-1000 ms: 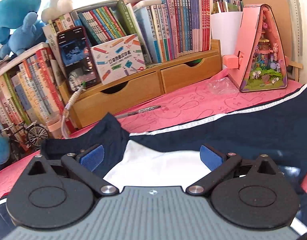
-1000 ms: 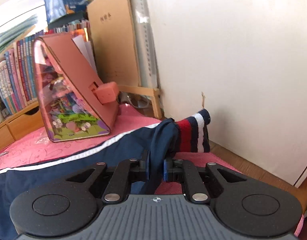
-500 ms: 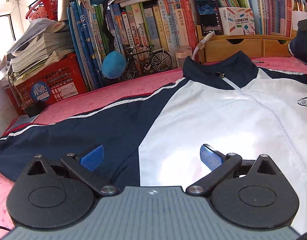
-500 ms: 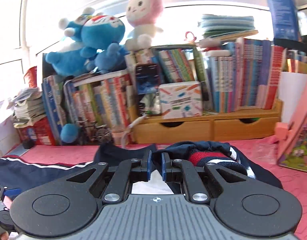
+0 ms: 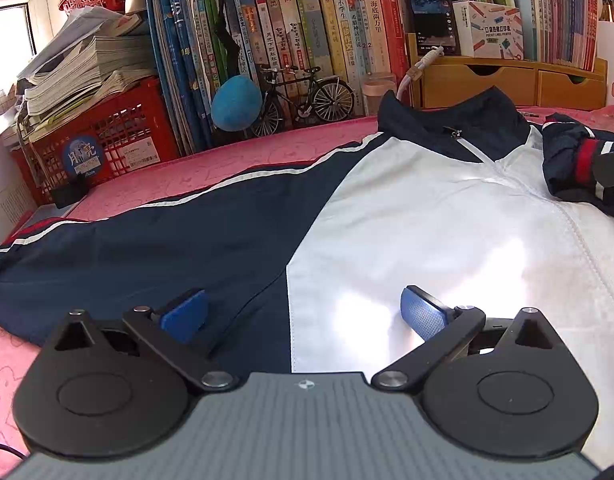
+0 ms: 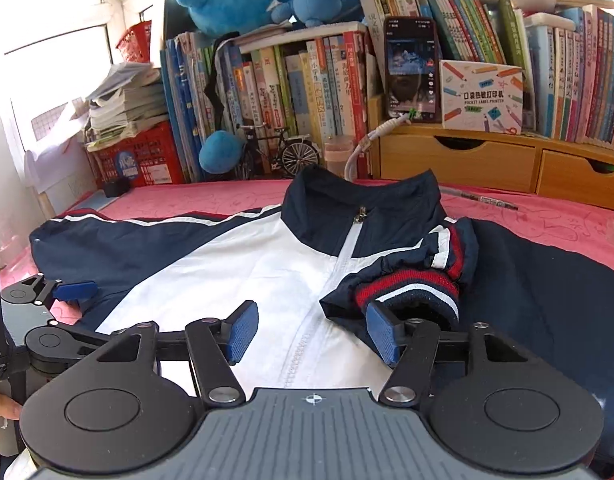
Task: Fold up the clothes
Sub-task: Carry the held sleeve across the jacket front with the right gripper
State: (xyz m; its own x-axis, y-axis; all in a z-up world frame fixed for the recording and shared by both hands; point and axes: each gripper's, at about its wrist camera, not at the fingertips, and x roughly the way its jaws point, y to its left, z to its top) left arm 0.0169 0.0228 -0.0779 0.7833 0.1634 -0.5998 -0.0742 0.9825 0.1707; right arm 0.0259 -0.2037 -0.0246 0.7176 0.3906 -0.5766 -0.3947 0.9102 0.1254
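- Right wrist view: pink tablecloth [image 6: 195,196] covered the table, row of books [image 6: 291,88] and wooden drawer unit [image 6: 487,156] along the back.
- Navy-and-white jacket [image 6: 235,272] lay front up, flat on the cloth, zipped, collar toward the books.
- One sleeve [image 5: 119,248] stretched out flat to the picture's left in the left wrist view.
- Other sleeve folded in over the chest, its striped cuff [image 6: 411,284] resting on the white front just right of the zip.
- Right gripper [image 6: 313,336] low over the chest, jaws opening, nothing pinched; cuff just beyond the right pad, contact unclear.
- Left gripper [image 5: 303,314] over the navy/white seam, jaws spread wide, nothing between them.
- Small stuff at back: phone [image 6: 413,68], model bicycle [image 6: 281,152], pen [image 6: 483,198].
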